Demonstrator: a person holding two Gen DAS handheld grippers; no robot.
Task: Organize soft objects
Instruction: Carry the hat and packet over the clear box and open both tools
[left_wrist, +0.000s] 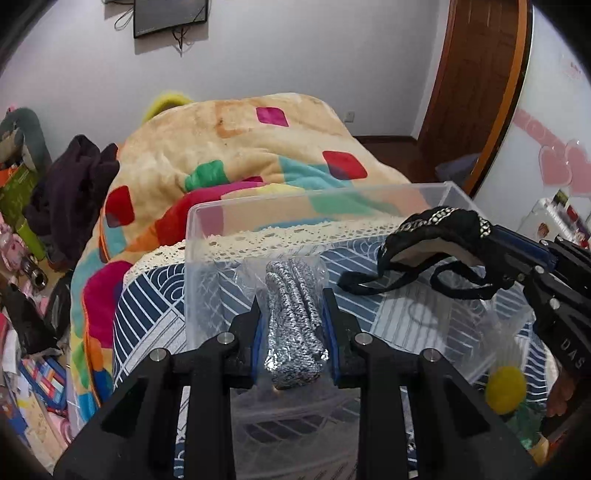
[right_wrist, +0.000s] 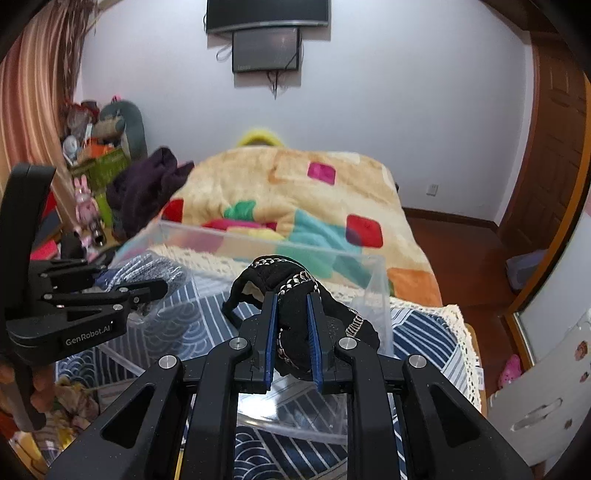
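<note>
My left gripper (left_wrist: 293, 295) is shut on a grey speckled knit item in a clear plastic bag (left_wrist: 293, 325) and holds it over the clear plastic box (left_wrist: 207, 218). My right gripper (right_wrist: 291, 295) is shut on a black fabric item with silver chain trim (right_wrist: 291, 317) and holds it above the same box (right_wrist: 258, 236). In the left wrist view the right gripper (left_wrist: 487, 236) comes in from the right with the black item (left_wrist: 424, 236) hanging from it, its straps dangling. In the right wrist view the left gripper (right_wrist: 159, 286) is at the left with the grey bagged item (right_wrist: 155, 269).
The box stands on a blue-and-white patterned cloth (left_wrist: 147, 295) with lace edging. Behind it lies a colourful blanket (left_wrist: 240, 147) on a bed. A dark purple garment (left_wrist: 70, 192) and cluttered toys sit at the left. A yellow ball (left_wrist: 505, 386) lies near the box's right side.
</note>
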